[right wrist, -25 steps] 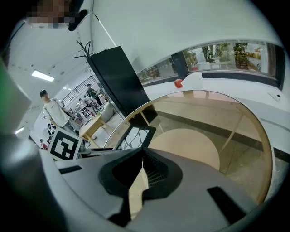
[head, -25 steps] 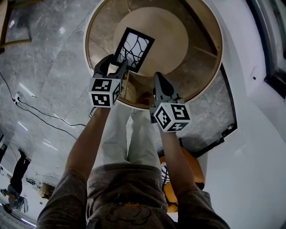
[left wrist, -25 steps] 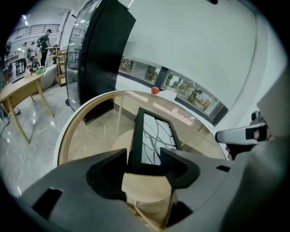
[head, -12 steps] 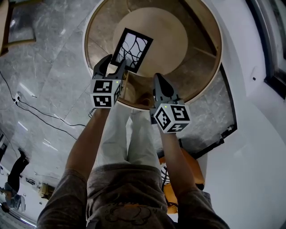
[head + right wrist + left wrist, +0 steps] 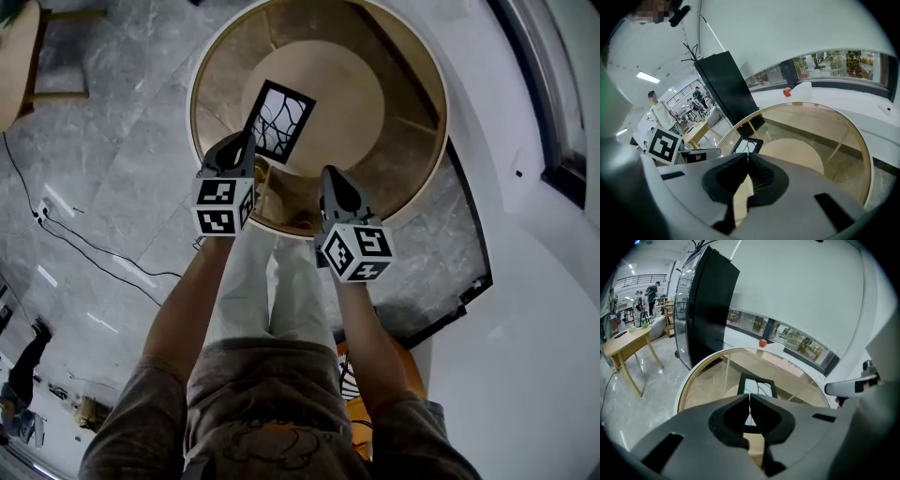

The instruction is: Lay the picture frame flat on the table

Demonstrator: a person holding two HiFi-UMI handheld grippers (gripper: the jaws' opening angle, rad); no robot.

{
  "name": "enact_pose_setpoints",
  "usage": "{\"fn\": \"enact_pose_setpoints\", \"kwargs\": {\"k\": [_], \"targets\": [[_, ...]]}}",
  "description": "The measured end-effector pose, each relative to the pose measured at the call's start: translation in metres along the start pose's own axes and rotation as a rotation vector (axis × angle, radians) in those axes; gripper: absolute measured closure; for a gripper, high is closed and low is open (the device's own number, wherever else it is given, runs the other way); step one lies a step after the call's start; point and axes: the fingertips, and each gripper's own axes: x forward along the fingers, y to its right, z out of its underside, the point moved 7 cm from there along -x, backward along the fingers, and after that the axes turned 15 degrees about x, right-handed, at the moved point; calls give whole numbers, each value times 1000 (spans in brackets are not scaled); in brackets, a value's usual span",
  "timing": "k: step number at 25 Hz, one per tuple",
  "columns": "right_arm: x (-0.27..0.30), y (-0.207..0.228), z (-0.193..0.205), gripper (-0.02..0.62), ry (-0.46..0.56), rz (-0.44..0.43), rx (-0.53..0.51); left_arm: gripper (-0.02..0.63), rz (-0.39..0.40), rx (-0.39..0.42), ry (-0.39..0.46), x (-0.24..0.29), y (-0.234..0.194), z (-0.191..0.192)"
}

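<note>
The black picture frame [image 5: 277, 122] with a branching line pattern lies flat on the round glass table [image 5: 437, 112]. My left gripper [image 5: 246, 141] hovers just off the frame's near left corner, clear of it. Its jaws have just been closing and now meet with nothing between them. In the left gripper view the frame [image 5: 758, 386] lies beyond the shut left gripper [image 5: 750, 397]. My right gripper [image 5: 330, 173] is shut and empty over the table's near rim, right of the frame. The right gripper view shows the frame [image 5: 746, 145] past the right gripper [image 5: 748, 157].
The table has a wooden rim and a round wooden base under the glass. A white curved wall [image 5: 525, 281] runs along the right. A tall black cabinet [image 5: 708, 310] stands behind the table, a light wooden table [image 5: 14, 66] at far left, and cables [image 5: 94, 248] on the marble floor.
The left jaws stood open beside the frame's near corner and are now shut and empty. Both grippers have lifted and drawn back a little from the frame.
</note>
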Motion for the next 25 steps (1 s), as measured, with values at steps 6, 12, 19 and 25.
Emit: {"fn": "enact_pose_setpoints", "kwargs": {"k": [6,12,19,25], "targets": [[-25,-20,-17,575,5,-24,-17,588,23,-69,12,-35,11,-27],[-58,-43,-36,575,29,-53,-36,589,29,-90,37,-79,24,-62],[-112,-73,-55,575,57,-102,-54,589,29,-77,65,-137,48,-102],[-155,-94,-69,575,82,-136,-79,588,35,-62,101,-189,71,-130]]}}
